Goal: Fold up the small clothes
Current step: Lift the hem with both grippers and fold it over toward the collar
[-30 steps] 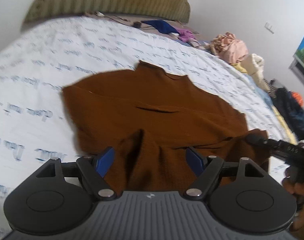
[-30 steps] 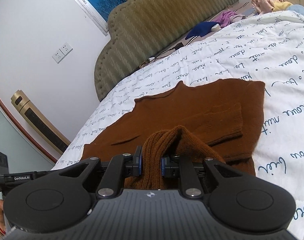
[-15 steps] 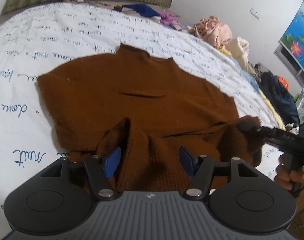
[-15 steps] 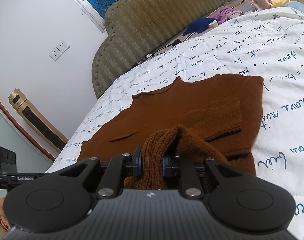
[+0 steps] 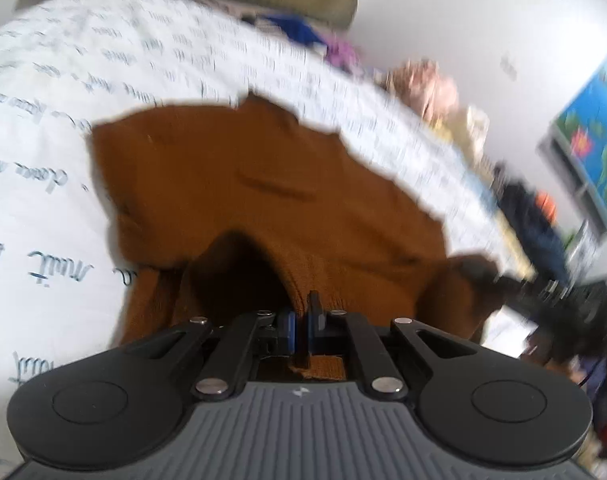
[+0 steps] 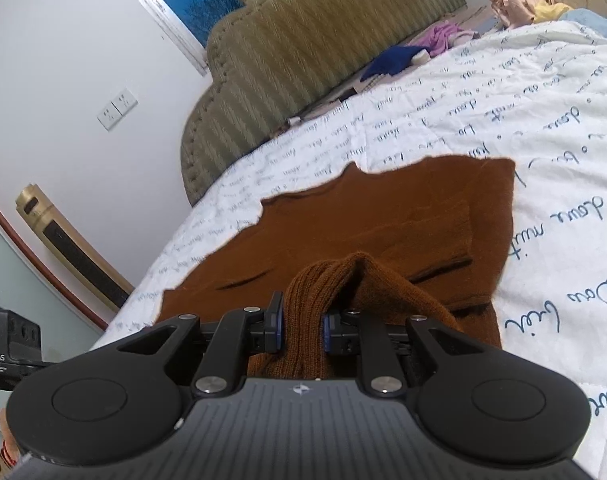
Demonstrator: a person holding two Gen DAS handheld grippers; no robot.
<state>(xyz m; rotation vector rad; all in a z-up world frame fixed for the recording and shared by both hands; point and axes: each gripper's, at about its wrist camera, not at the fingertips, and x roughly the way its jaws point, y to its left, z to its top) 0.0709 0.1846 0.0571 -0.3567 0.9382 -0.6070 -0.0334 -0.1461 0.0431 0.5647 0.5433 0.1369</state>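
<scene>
I see the brown sweater (image 6: 383, 220) spread flat on the bed (image 6: 543, 120). My left gripper (image 5: 301, 330) is clamped on its near hem, and my right gripper (image 6: 301, 326) pinches a bunched fold of it.

A white bedspread (image 6: 483, 120) printed with cursive script covers the bed. A padded olive headboard (image 6: 303, 52) stands against the wall, with a double wall socket (image 6: 117, 109) beside it. Blue cloth (image 6: 387, 62) and purple cloth (image 6: 441, 38) lie near the headboard.
</scene>
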